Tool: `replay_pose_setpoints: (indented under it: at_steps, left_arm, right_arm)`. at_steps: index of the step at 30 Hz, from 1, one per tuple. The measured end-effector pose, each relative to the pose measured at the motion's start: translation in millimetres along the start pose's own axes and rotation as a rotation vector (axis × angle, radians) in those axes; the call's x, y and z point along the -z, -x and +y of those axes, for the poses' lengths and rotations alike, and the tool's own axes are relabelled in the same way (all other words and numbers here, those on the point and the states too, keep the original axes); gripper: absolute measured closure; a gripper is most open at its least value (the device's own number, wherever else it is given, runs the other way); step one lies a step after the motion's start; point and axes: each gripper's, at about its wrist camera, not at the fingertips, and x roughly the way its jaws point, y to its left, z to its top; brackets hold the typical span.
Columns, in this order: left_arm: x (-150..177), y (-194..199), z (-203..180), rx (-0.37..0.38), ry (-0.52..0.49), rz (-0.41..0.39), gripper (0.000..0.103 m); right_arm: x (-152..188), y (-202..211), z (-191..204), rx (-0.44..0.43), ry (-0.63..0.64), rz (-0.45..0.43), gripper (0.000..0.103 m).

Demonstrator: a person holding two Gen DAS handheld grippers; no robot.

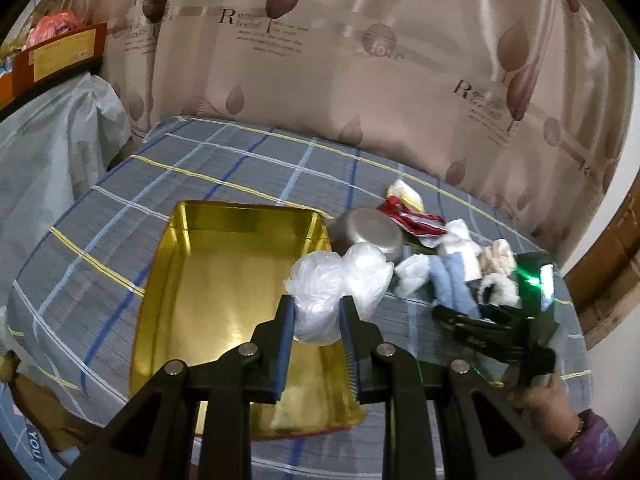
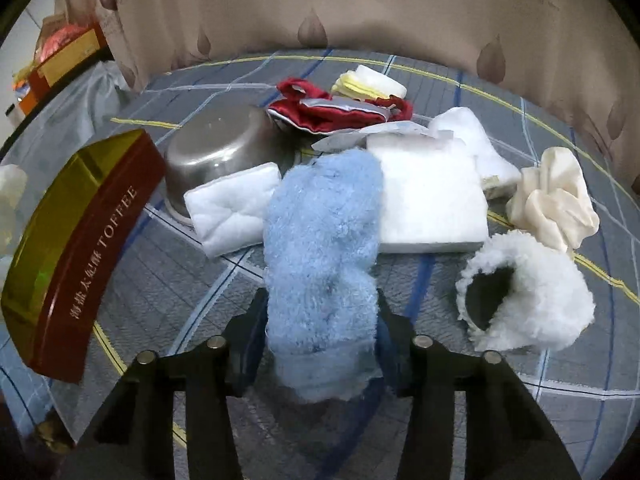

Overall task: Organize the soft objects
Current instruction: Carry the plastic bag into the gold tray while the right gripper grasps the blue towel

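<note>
So the left gripper (image 1: 316, 312) is clamped on a crumpled clear plastic bag (image 1: 336, 288), held over the gold toffee tin (image 1: 224, 280) on the plaid sheet (image 1: 200, 168). The right gripper (image 2: 320, 320) is pinched around a fluffy blue cloth (image 2: 320, 248), with the other soft bits piled just behind it.

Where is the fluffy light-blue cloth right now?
In the right wrist view, the fluffy light-blue cloth sits centre frame, clamped in the right gripper, overlapping the flat white foam block and beside the quilted white pad.
</note>
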Motion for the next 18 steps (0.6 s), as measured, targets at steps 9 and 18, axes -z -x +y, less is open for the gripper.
replay_pose_setpoints:
  at_steps: [9,18]
  left_arm:
    - [-15.0,-38.4,26.3,-0.085,-0.014,0.035,0.08]
    - [-28.3,-73.9,42.2,-0.146,-0.037,0.064,0.077]
  right_arm:
    - [14.4,20.5,8.0,-0.06,-0.002,-0.027,0.079]
    - [34.8,46.3,5.9,-0.116,-0.073,-0.057,0.079]
